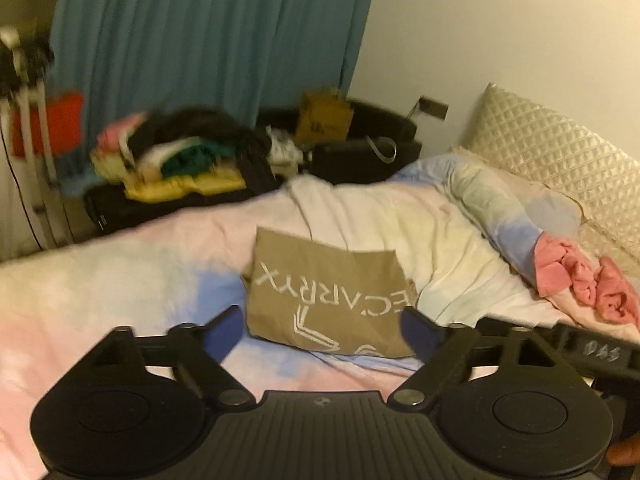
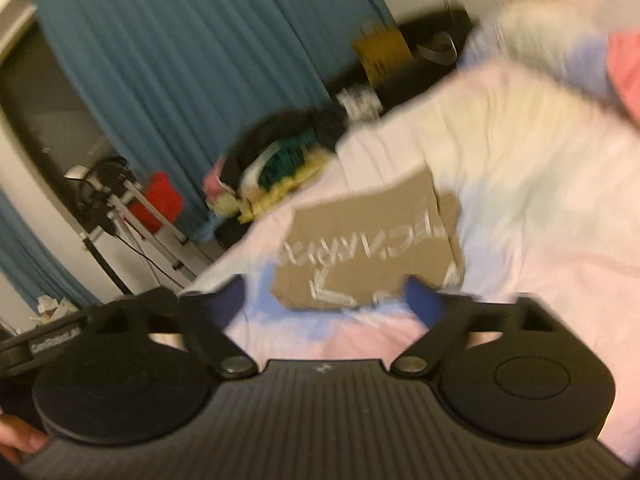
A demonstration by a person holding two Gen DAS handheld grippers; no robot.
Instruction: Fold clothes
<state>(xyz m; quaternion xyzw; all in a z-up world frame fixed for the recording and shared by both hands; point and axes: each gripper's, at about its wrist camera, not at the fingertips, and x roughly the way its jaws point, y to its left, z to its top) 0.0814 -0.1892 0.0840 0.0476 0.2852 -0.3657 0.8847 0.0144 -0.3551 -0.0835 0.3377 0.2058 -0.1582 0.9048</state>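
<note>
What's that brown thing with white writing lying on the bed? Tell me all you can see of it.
The folded tan garment looks like soft cotton, folded into a rough rectangle lying flat on the pastel bedspread. White printed letters and angled stripes run across its top; the full word is cut off. Its edges are slightly rumpled. Only the bedspread touches it; both open grippers are short of it.

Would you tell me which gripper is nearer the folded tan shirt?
Hard to call: left gripper and right gripper both hang open at the tan shirt's near edge, holding nothing.
</note>
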